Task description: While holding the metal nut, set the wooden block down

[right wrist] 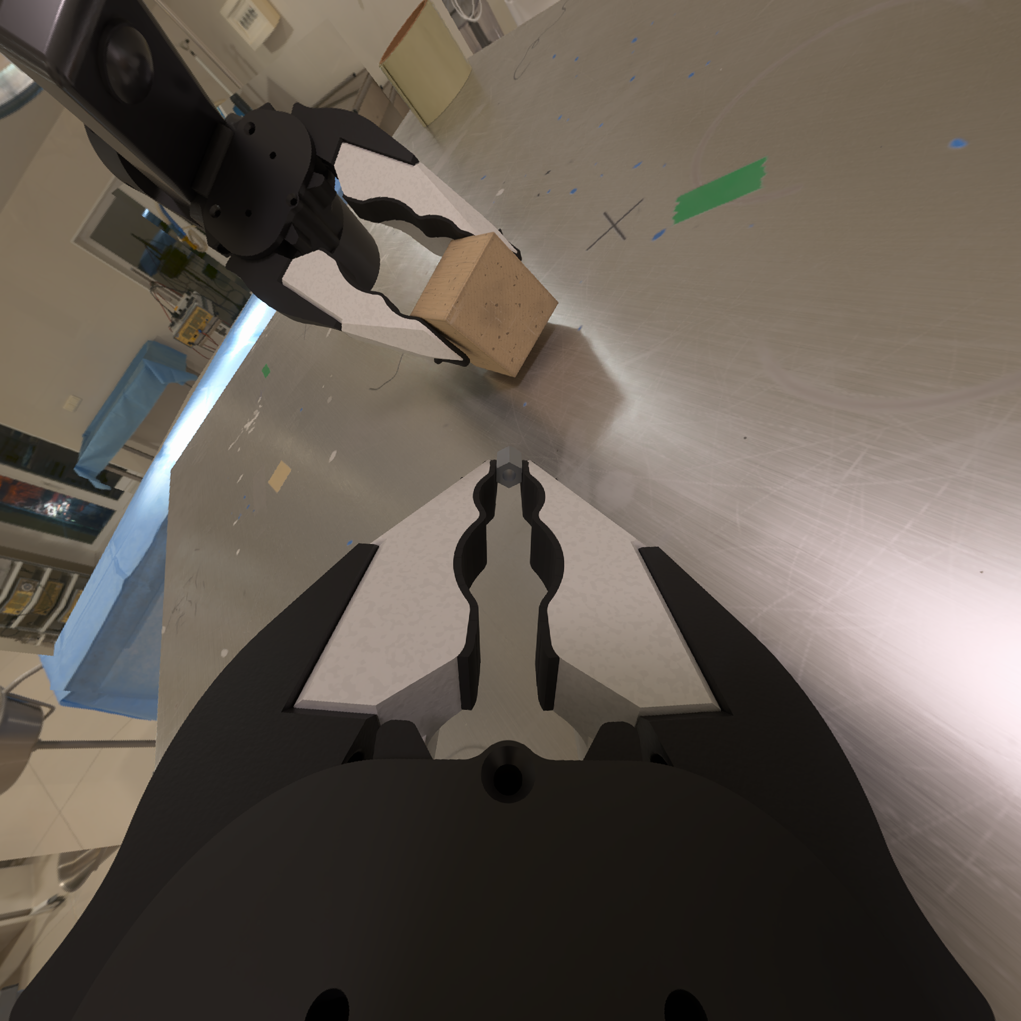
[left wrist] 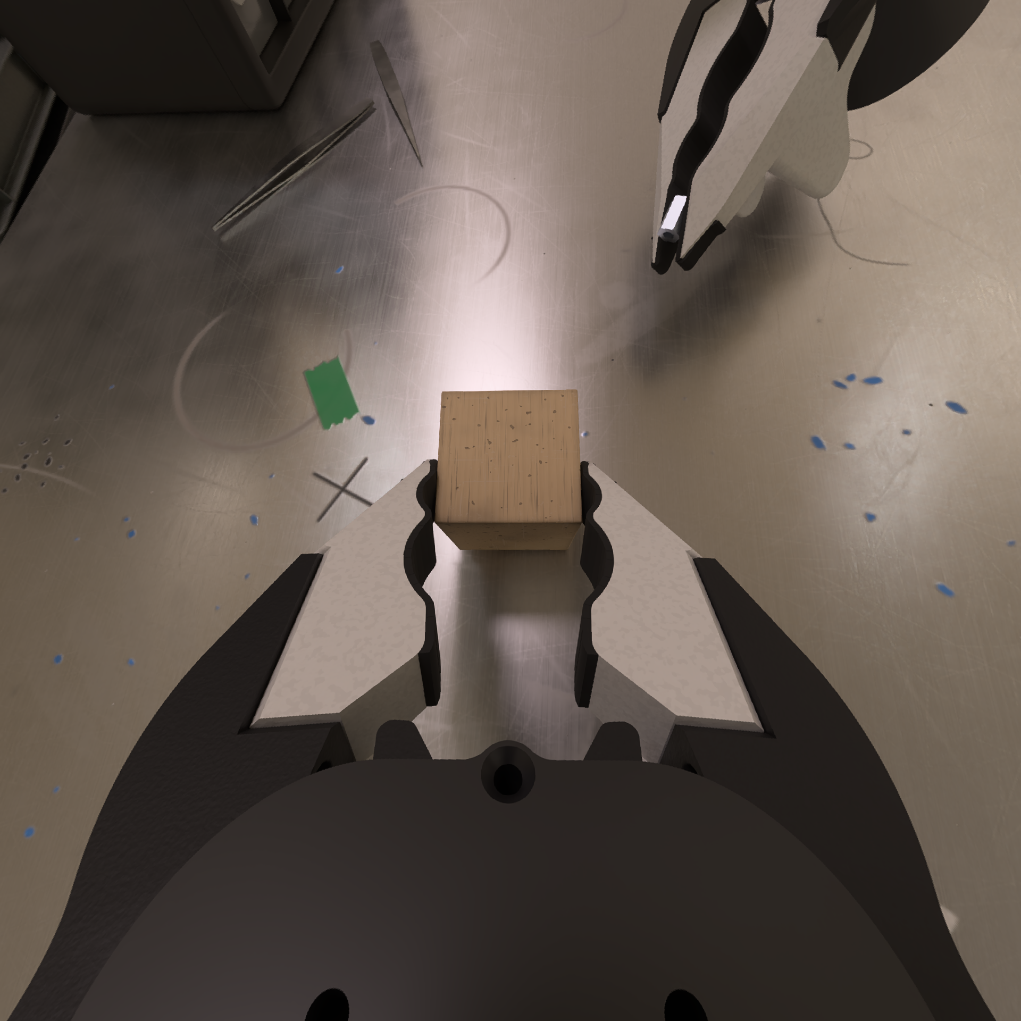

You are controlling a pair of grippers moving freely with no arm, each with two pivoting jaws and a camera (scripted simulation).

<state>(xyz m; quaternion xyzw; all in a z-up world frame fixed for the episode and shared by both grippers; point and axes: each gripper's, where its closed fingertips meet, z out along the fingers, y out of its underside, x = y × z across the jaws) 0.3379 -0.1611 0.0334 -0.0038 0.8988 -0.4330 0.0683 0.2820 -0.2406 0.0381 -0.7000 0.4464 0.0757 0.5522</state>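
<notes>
The wooden block [left wrist: 508, 458], a light tan cube, sits between the fingertips of my left gripper [left wrist: 508, 470], which is shut on it. In the right wrist view the block [right wrist: 491, 304] is tilted in the left gripper [right wrist: 486, 305], its lower corner just above or at the metal table [right wrist: 773, 442]; I cannot tell if it touches. My right gripper [right wrist: 506, 467] is shut on the small metal nut [right wrist: 506, 474]. In the left wrist view the right gripper [left wrist: 677, 259] hangs at the upper right over the table with the nut [left wrist: 675, 212] between its fingers.
Tweezers [left wrist: 298, 166] and a metal spike [left wrist: 395, 94] lie at the far left, next to a dark box [left wrist: 166, 50]. Green tape [left wrist: 330, 399] and a drawn cross [left wrist: 342, 489] mark the table left of the block. The table's edge [right wrist: 210, 398] runs at the left.
</notes>
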